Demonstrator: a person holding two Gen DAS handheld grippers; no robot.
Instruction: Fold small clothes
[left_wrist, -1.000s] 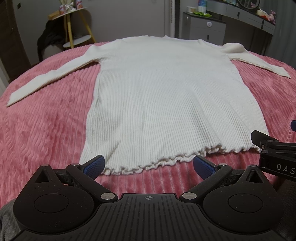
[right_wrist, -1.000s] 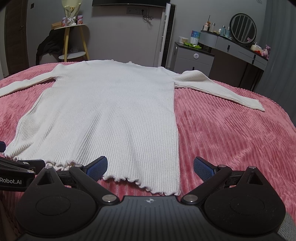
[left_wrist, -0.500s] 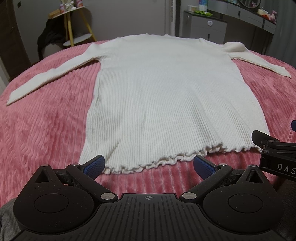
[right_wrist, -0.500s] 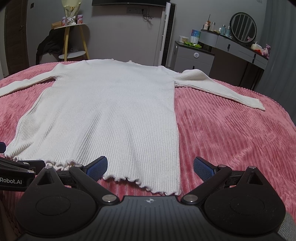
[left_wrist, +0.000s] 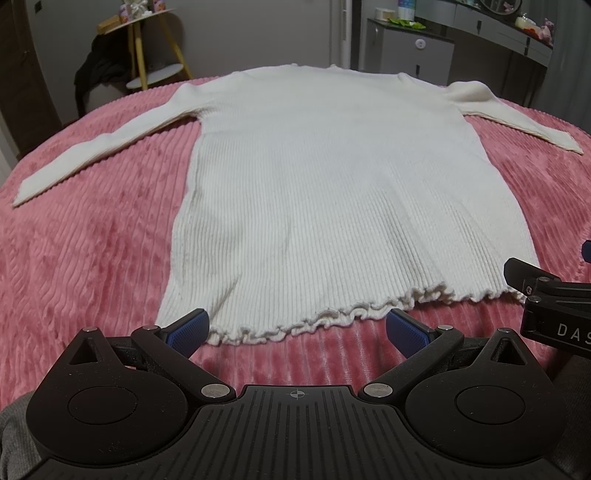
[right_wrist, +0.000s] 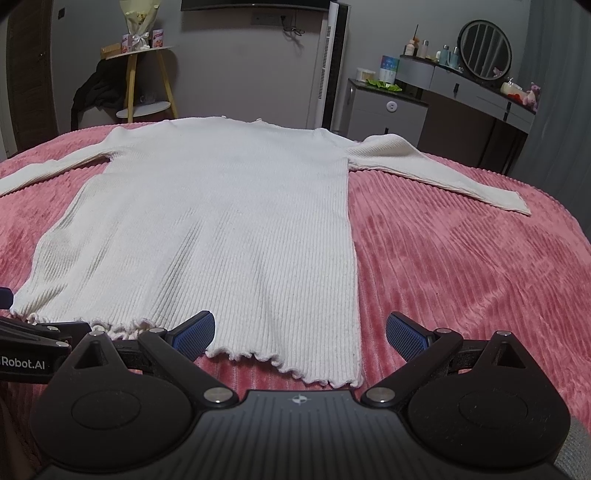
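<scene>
I see bare pink blanket (right_wrist: 461, 266) flanking the flat sweater (left_wrist: 332, 192); only my two grippers crowd its frilled hem.

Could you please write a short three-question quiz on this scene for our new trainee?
1. True or false: the white ribbed sweater lies flat with both sleeves spread outward.
2. Multiple choice: the sweater rests on A) a wooden table, B) a pink ribbed blanket, C) a grey carpet.
3. Fill in: the left hand-held gripper and the right hand-held gripper are both ____, holding nothing, near the sweater's ruffled hem.

Key: 1 true; 2 B; 3 open.
</scene>
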